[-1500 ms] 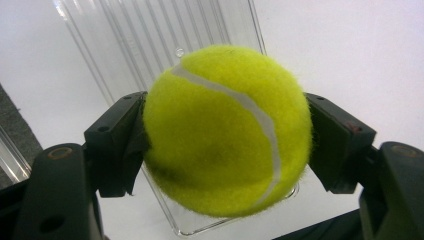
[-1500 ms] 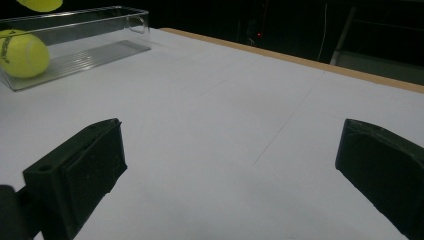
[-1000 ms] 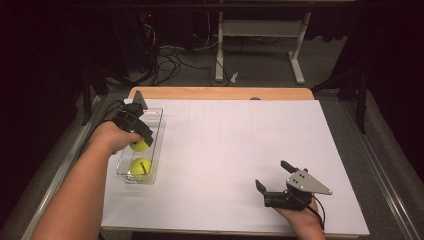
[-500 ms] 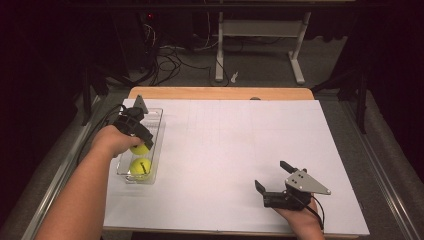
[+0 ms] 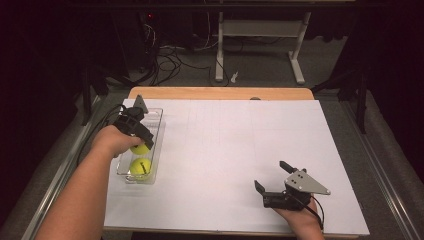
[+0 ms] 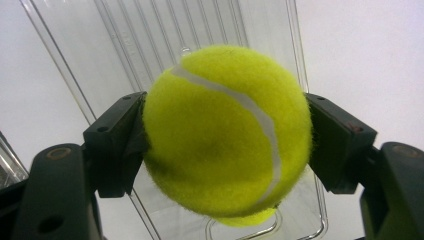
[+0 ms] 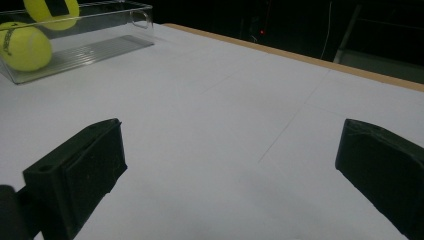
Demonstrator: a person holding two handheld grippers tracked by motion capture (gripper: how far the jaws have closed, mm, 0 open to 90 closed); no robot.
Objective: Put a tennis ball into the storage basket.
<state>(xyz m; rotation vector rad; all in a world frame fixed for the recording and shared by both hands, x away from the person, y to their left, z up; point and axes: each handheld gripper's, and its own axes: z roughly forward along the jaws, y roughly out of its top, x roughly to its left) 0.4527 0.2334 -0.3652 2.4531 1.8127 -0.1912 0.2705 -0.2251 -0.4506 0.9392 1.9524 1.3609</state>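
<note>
Ball clamped over tray

High view: left gripper (image 5: 142, 141) grips ball (image 5: 140, 148) above tray (image 5: 156, 145); second ball (image 5: 140, 167) lies just nearer. Right gripper (image 5: 273, 177) well apart, jaws spread.
Left gripper view: pads (image 6: 131, 140) press ball (image 6: 227, 130).
Right gripper view: jaws released; tray (image 7: 125, 22) far left.

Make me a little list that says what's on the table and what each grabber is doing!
table: white sheet over it
tray: clear plastic tray at the table's left side
held ball: yellow tennis ball squeezed between the left gripper's jaws, over the tray
other ball: second tennis ball lying in the tray's near end
left gripper: left gripper shut on the held ball
right gripper: right gripper open, nothing between its jaws, at the table's near right
</note>
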